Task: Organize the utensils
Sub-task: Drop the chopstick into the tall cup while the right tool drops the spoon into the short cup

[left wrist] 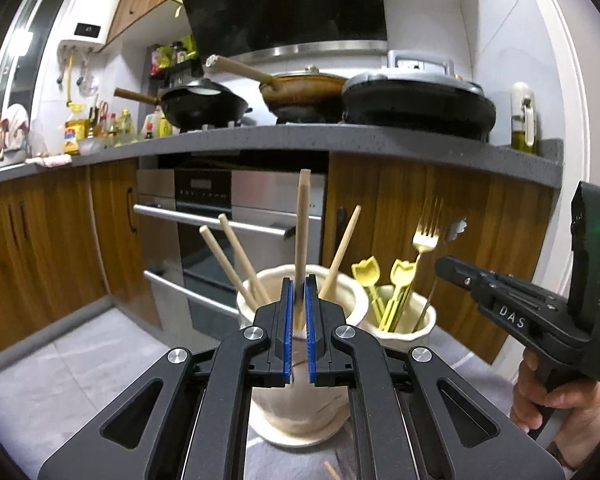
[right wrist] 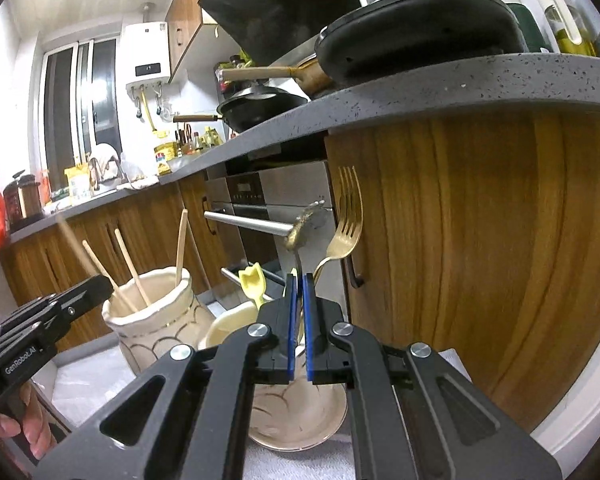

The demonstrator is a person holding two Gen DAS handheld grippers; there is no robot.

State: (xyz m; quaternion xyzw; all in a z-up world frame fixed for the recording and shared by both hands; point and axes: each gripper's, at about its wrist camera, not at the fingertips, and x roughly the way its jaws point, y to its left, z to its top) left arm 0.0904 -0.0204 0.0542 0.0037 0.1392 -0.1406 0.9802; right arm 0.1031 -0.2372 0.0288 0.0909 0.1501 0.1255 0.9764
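My left gripper (left wrist: 299, 285) is shut on a flat wooden chopstick (left wrist: 302, 220) that stands upright, its lower end inside the cream ceramic holder (left wrist: 352, 292). Several other chopsticks lean in that holder. My right gripper (right wrist: 300, 280) is shut on the thin stem of a metal utensil with an ornamental head (right wrist: 302, 228), over the smaller cream holder (right wrist: 224, 326). That holder (left wrist: 424, 320) contains a gold fork (right wrist: 346, 216) and yellow tulip-shaped picks (left wrist: 402, 276). The right gripper (left wrist: 446, 266) shows at the right of the left wrist view, in a hand (left wrist: 560, 412).
Both holders stand on a grey cloth (left wrist: 80, 368) in front of wooden cabinets (left wrist: 400, 208) and a steel oven (left wrist: 260, 200). The grey counter edge (left wrist: 300, 140) overhangs above, carrying pans. One loose chopstick tip (left wrist: 331, 470) lies near the bottom edge.
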